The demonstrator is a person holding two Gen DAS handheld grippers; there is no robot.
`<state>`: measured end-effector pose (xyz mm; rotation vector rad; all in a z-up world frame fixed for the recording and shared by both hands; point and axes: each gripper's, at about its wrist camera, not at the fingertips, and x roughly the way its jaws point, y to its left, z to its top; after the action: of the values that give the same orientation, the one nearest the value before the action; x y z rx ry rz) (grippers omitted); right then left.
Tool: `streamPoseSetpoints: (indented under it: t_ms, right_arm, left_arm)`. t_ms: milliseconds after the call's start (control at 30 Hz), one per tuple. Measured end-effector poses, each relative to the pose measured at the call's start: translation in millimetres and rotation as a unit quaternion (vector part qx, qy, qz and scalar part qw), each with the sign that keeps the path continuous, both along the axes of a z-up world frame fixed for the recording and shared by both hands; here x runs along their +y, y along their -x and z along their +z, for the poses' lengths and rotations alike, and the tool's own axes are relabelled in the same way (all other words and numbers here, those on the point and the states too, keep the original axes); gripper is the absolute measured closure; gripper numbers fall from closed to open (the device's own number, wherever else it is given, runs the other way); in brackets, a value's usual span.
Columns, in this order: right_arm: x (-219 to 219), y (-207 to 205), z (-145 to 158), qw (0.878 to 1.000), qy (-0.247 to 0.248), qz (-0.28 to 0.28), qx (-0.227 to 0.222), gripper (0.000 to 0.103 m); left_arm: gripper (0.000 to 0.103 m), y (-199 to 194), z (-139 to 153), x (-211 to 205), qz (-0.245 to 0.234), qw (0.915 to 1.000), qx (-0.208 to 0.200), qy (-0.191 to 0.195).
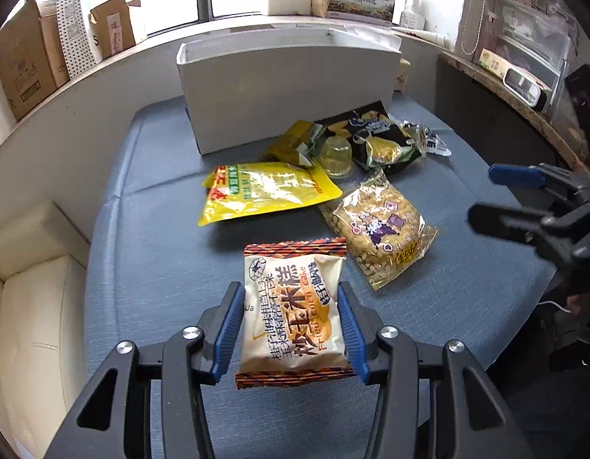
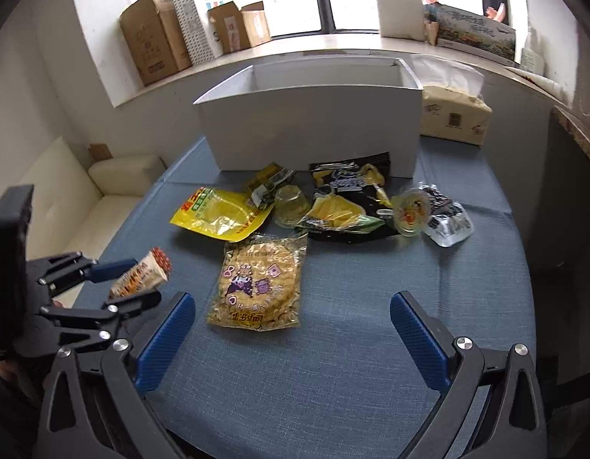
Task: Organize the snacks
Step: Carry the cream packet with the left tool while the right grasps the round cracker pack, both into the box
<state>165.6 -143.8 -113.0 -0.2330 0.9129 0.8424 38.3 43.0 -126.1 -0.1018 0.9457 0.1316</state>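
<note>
My left gripper (image 1: 291, 325) is shut on a cream and orange corn cake packet (image 1: 293, 313) and holds it above the blue table; it also shows in the right wrist view (image 2: 142, 273). My right gripper (image 2: 293, 321) is open and empty, low over the table in front of a clear packet of round crackers (image 2: 258, 283). A white open box (image 2: 314, 130) stands at the back. In front of it lie a yellow bag (image 2: 218, 212), a black and yellow chip bag (image 2: 344, 199), a jelly cup (image 2: 291, 201), a second cup (image 2: 409, 212) and a silver packet (image 2: 447, 218).
A tissue pack (image 2: 453, 118) sits right of the box. Cardboard boxes (image 2: 157, 42) stand on the window sill. A cream sofa (image 1: 31, 287) is left of the table (image 2: 333, 363). A dark counter (image 1: 505, 88) runs along the right.
</note>
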Motion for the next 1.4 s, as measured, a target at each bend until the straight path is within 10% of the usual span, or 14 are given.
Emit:
streamPoseSetpoints:
  t_ms: [467,567,800,1400]
  right_arm:
    - [84.0,-4.2,-54.0,0.995,0.091,0.049,0.019,0.002]
    - [84.3,-3.1,-59.8,0.994,0.101,0.037,0.020,0.023]
    - [79.4,-0.7,-61.7,0.995,0.093,0.043,0.023,0.026]
    - [-44.3,-23.9,59.0,0.995,-0.047,-0.066,-0.057,0.026]
  left_arm:
    - [0.050,27.5,30.0,28.2,0.045,0.9982,-0.039,-0.002]
    - [0.050,26.9,27.6,26.2,0.043,0.9984,-0.036,-0.002]
    - [0.049,25.8,27.9,18.8,0.036,0.9986,-0.038,-0.003]
    - [0.049,-29.1,80.0,3.3,0.002,0.9950,-0.100,0.001]
